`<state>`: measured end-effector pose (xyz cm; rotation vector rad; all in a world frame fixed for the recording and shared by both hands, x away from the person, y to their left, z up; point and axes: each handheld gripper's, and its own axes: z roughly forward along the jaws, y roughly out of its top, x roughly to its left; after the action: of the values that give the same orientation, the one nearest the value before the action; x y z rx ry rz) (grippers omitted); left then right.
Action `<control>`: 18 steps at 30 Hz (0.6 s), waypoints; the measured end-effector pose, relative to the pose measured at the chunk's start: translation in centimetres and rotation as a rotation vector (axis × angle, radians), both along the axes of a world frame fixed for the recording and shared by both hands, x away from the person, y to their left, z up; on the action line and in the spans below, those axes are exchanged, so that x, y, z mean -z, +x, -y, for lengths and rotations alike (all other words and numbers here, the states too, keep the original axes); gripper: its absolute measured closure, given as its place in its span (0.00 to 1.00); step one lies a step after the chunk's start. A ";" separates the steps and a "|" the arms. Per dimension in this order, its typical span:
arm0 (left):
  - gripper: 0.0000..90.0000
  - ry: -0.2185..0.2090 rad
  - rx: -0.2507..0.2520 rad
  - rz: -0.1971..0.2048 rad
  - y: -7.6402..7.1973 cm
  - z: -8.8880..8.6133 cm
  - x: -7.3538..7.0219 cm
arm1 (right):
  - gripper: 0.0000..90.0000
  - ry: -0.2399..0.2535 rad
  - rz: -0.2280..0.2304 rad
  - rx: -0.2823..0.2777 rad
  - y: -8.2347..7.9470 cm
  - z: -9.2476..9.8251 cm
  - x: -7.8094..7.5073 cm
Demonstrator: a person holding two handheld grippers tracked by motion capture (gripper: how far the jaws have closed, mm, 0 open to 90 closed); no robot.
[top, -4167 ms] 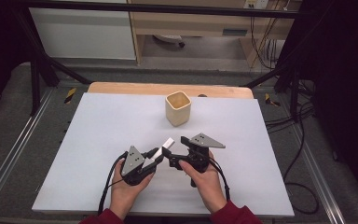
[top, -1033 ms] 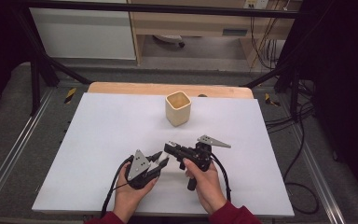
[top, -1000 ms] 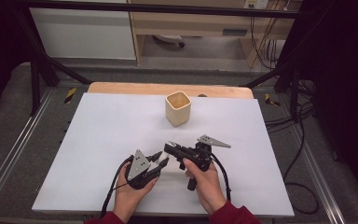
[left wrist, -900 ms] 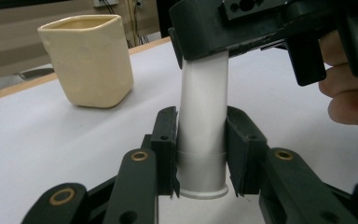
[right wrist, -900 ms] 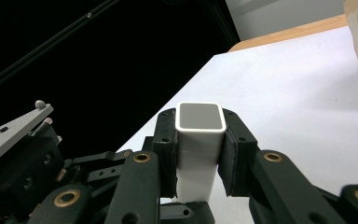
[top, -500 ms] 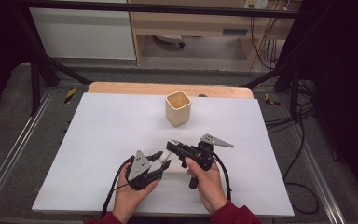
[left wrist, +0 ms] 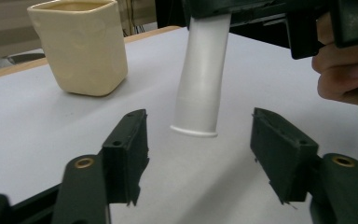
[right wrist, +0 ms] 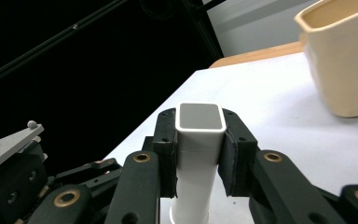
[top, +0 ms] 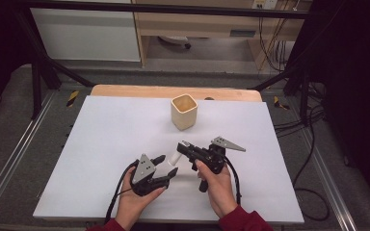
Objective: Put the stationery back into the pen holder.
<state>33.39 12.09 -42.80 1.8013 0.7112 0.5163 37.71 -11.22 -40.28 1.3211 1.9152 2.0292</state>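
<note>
Handover done: right gripper (right wrist: 199,149) clamps the white tube (right wrist: 196,158) above the counter (top: 101,144), left gripper (left wrist: 200,154) has just been opening, tube between its pads untouched; back left off sideways, then carry tube level to cream cup (top: 184,111).
</note>
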 end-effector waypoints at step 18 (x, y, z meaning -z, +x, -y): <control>0.14 -0.022 -0.089 -0.076 1.2 -1.6 0.0 | 0.79 -0.135 0.080 0.086 0.5 1.5 -0.2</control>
<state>34.55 13.68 -42.79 1.7827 0.8497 0.4990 38.21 -12.76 -40.03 1.2491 1.8896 1.8478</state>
